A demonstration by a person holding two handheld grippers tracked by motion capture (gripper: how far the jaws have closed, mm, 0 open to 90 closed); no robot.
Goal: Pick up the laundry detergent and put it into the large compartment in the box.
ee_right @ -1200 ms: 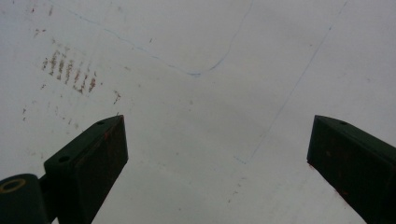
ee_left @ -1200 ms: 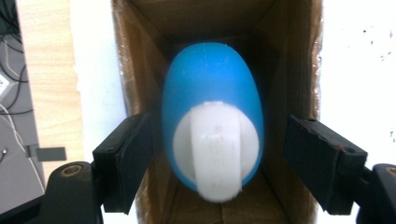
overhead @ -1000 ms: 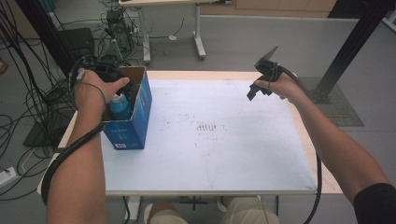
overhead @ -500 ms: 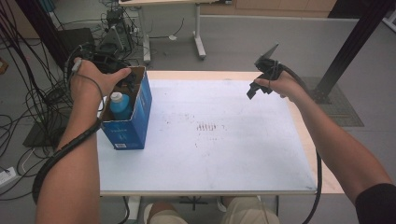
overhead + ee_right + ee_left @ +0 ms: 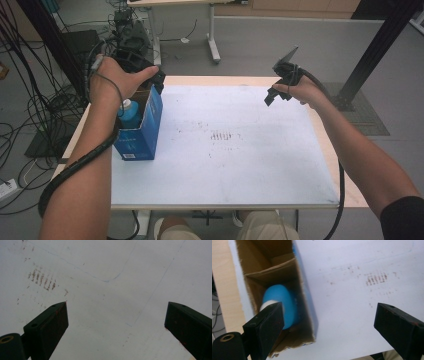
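My left gripper [image 5: 329, 322] hovers wide open and empty above the blue box [image 5: 142, 127] holding the bottle [image 5: 280, 303] at the counter's [image 5: 240, 165] left edge, so I judge placing done; next, clear away.

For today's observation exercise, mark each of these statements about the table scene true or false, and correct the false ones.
1. A blue bottle stands inside the blue box. True.
2. The left claw is clamped shut on the bottle. False: its jaws are wide apart, above the box.
3. The box sits near the table's left edge. True.
4. The right claw holds a pen. False: its jaws are open and hold nothing, over the white surface.
5. Brown smudges mark the middle of the white surface. True.
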